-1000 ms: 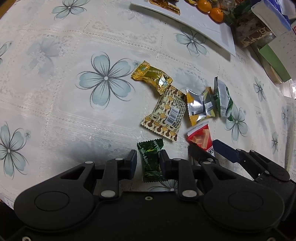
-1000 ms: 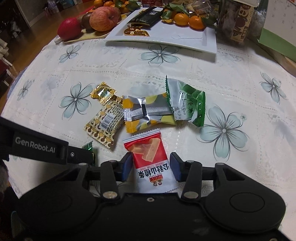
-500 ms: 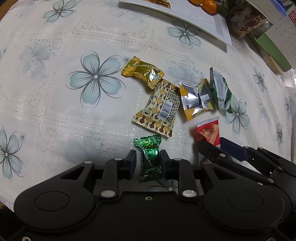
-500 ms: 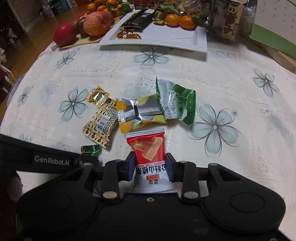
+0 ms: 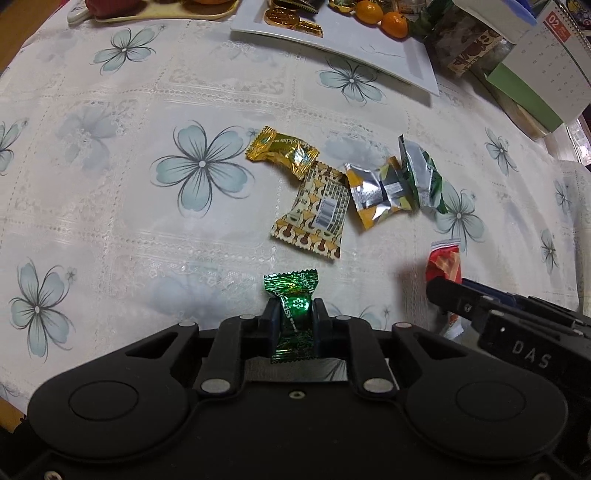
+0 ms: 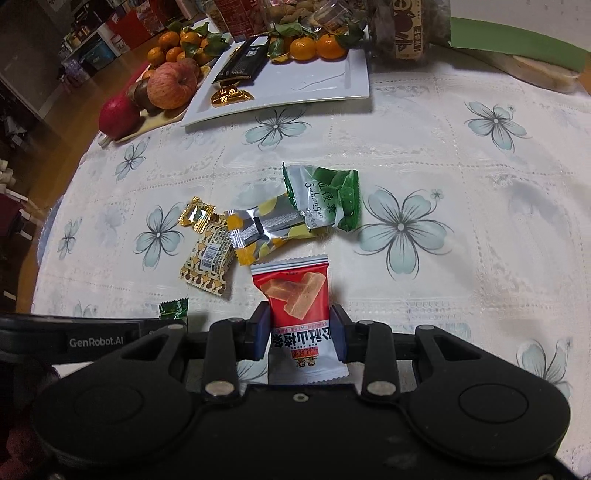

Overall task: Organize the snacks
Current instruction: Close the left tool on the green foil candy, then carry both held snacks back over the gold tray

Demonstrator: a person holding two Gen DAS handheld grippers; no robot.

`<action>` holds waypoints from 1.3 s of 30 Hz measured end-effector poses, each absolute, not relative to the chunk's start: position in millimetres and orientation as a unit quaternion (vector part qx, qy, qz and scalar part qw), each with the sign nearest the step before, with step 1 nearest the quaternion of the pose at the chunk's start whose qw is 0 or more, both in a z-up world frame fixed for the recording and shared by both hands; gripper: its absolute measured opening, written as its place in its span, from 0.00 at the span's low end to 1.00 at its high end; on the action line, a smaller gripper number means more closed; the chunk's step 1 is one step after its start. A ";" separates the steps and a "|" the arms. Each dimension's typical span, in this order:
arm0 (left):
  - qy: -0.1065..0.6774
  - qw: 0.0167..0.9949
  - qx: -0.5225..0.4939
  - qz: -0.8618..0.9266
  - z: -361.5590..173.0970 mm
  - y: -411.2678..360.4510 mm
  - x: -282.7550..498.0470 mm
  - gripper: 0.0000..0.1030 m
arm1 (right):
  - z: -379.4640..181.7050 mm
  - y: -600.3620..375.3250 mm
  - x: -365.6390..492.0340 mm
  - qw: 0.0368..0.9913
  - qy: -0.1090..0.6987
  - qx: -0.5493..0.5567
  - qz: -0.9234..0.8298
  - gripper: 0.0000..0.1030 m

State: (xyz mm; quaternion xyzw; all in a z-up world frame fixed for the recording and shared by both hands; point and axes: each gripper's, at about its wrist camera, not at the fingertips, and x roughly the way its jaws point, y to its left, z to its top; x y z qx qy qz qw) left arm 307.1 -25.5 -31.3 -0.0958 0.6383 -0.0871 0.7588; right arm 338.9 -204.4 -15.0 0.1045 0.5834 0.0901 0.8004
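My left claw [image 5: 294, 320] has just been closing and now pinches the small green foil-wrapped candy [image 5: 293, 314], lifted off the floral-print cloth of the worktop [image 5: 110, 206]. My right claw [image 6: 300, 332] has closed on the red plastic snack packet with orange pieces pictured on it [image 6: 300, 314]. Ahead lie a gold foil candy [image 5: 282, 151], a brown patterned packet [image 5: 316, 214], a silver-and-yellow wrapper [image 5: 376, 195] and a green-and-white sachet [image 6: 325, 195], clustered near the white rectangular plate [image 6: 317, 83].

"GenRobot.AI" stands on the left gripper's side [image 6: 96, 341], "DAS" on the right gripper's body [image 5: 532, 354], "Subianguo" on the green-and-silver packet [image 6: 325, 197], and "02" on the calendar [image 5: 557, 29].
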 end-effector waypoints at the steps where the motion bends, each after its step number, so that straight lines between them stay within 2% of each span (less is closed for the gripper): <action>1: 0.638 0.759 -0.092 -0.089 -29.3 -22.3 301.2 0.22 | -12.0 -207.5 334.2 0.799 0.583 0.117 0.091 0.35; 14: 0.596 0.785 -0.118 -0.121 -1.7 18.5 192.1 0.22 | 19.1 -226.4 207.1 0.809 0.540 0.210 0.097 0.35; 22: 0.600 0.787 -0.096 -0.108 -11.3 25.1 141.0 0.22 | 7.0 -230.4 122.8 0.796 0.532 0.270 0.095 0.35; 28: 0.606 0.789 -0.063 -0.077 -21.1 24.4 119.3 0.22 | 0.6 -212.0 90.1 0.801 0.542 0.235 0.100 0.35; 34: 0.606 0.793 -0.035 -0.061 -24.9 20.6 114.1 0.22 | 0.5 -181.9 73.2 0.830 0.532 0.134 0.095 0.35; 39: 0.610 0.790 -0.035 -0.059 -27.4 21.3 116.3 0.23 | -7.2 -171.7 69.4 0.818 0.544 0.139 0.123 0.35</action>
